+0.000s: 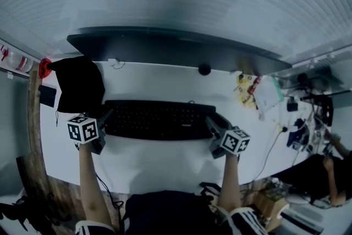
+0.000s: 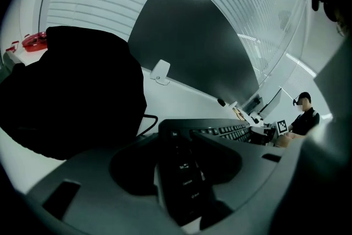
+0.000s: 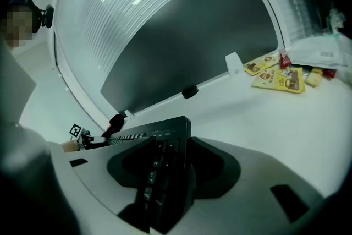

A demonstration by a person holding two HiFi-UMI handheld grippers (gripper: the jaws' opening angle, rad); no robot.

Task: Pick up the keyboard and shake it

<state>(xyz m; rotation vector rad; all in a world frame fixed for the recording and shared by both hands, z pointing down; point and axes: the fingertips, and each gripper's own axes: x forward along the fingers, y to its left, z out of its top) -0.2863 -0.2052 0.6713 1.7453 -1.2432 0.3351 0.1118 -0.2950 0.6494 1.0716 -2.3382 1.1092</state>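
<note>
You have the keyboard (image 1: pixel 159 119) pinched at both ends. Your left gripper (image 1: pixel 105 117) has its jaws clamped on the left edge, and your right gripper (image 1: pixel 212 125) on the right edge. It lies across the bench (image 1: pixel 165 162); I can't tell if it is off the surface. The grasp looks set, so next raise both ends level, then shake.

The monitor (image 1: pixel 181 45) stands behind the keyboard (image 1: pixel 159 119), a bag (image 1: pixel 80 84) to the keyboard's left.
</note>
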